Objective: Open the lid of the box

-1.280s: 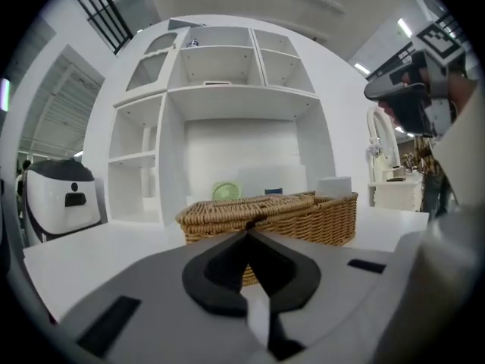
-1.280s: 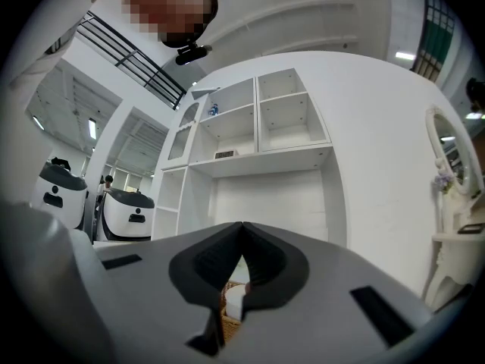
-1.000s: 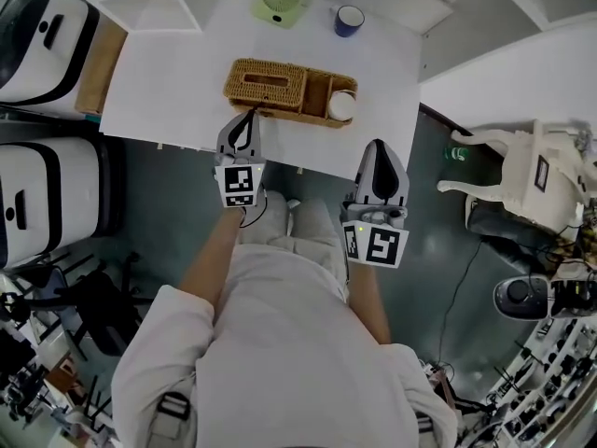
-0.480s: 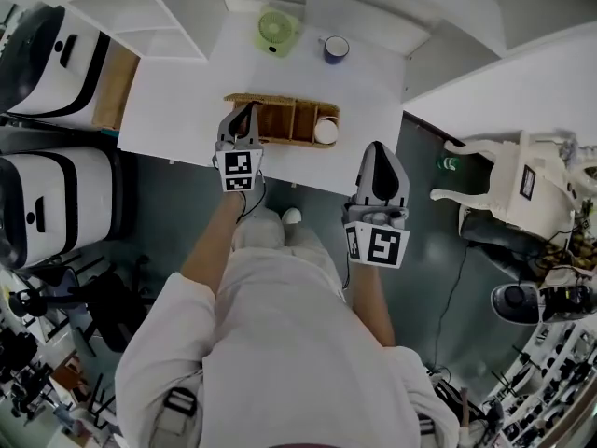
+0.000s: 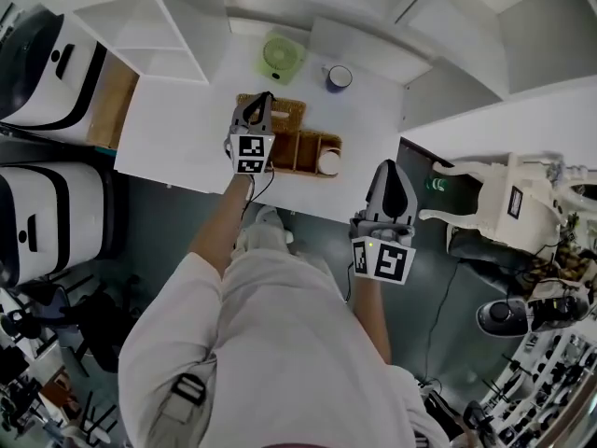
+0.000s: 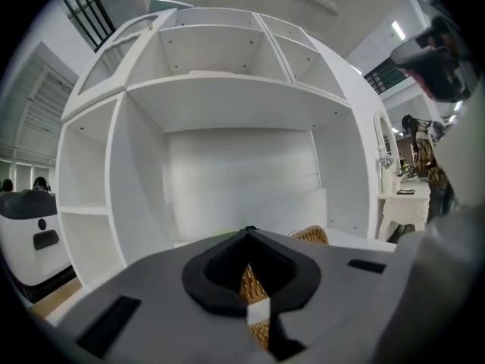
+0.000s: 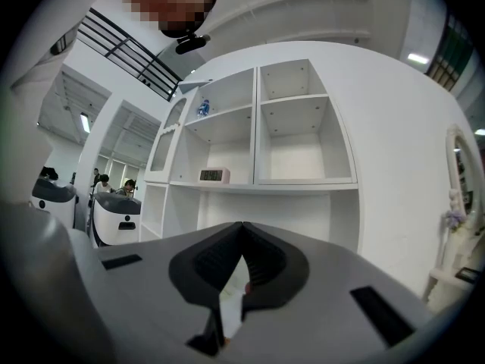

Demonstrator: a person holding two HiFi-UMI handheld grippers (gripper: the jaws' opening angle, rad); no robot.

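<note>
Head view, listed left to right.

- Two white-and-black machines [image 5: 45,40] on the floor at the far left, one nearer than the other.
- White shelf unit [image 5: 177,26] behind the white table [image 5: 177,138].
- Left gripper [image 5: 263,99] – reaches over the left end of the wicker box [image 5: 317,138]. In the left gripper view its jaws [image 6: 248,230] are pressed together on a strip of woven wicker, the edge of the lid [image 6: 251,290].
- Lid [image 5: 287,112] – shows as a wicker patch just right of the left gripper's tip, at the far left part of the box and raised off it. How far it is tilted cannot be told.
- Wicker box – sits on the table near its front edge. Its compartments lie uncovered, and a round white cup [image 5: 328,163] stands in the rightmost one.
- Green desk fan [image 5: 280,54] and dark blue mug [image 5: 339,77] – on the table beyond the box, apart from it.
- Right gripper [image 5: 390,166] – off the table's front right corner, over the grey floor, well apart from the box. In the right gripper view its jaws [image 7: 242,224] meet at the tips with nothing between them.
- Green bottle [image 5: 434,184] and white furniture [image 5: 508,203] at the right.
</note>
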